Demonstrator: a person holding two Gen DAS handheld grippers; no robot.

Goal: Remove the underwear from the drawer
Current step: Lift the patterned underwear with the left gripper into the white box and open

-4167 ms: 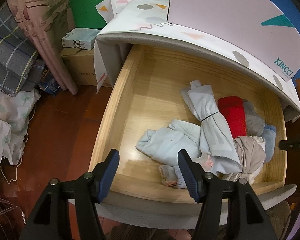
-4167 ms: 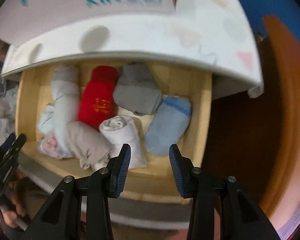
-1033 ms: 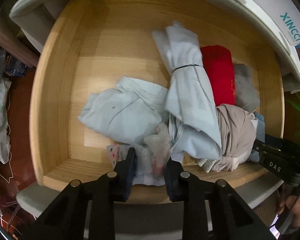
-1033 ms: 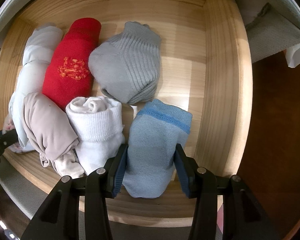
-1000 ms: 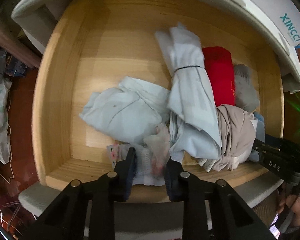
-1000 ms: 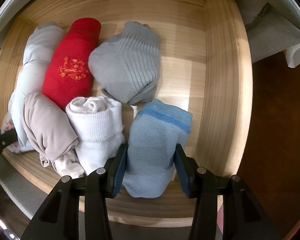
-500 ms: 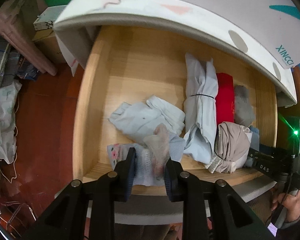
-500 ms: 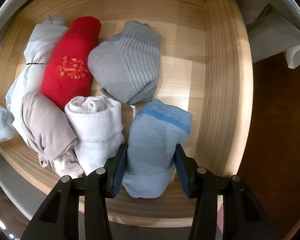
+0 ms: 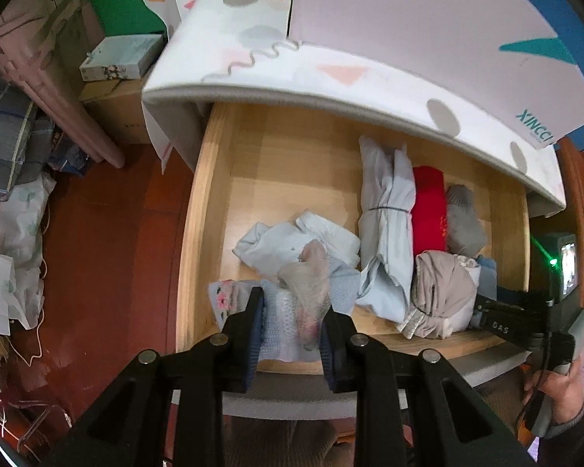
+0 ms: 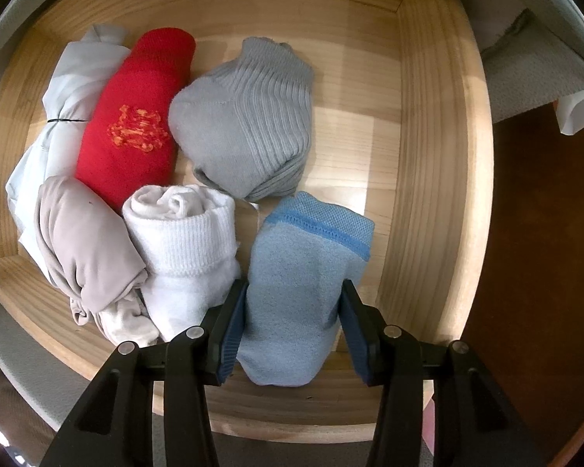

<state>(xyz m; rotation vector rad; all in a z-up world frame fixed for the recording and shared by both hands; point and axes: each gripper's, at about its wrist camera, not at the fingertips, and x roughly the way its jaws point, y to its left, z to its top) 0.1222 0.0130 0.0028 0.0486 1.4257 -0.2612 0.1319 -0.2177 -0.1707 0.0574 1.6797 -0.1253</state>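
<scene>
Our left claw (image 9: 290, 325) pinches the underwear (image 9: 288, 311) at lower centre, above the drawer (image 9: 198, 210) front; our right claw (image 10: 292, 330) straddles a blue sock (image 10: 296, 292), seemingly gripping it.

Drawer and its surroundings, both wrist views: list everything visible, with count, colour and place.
Drawer: 1, light wood, pulled open.
Patterned underwear: 1, pale blue with pink print, front left, held.
Crumpled garment: 1, pale blue, behind it.
Banded bundle: 1, pale blue, centre.
Red roll: 1, beside bundle.
Grey sock roll: 1, back right.
Beige roll: 1, front.
White sock roll: 1, front centre.
Blue sock roll: 1, front right.
Patterned pad: 1, white, above the drawer.
Left gripper: closed on underwear.
Right gripper: straddling blue roll.
</scene>
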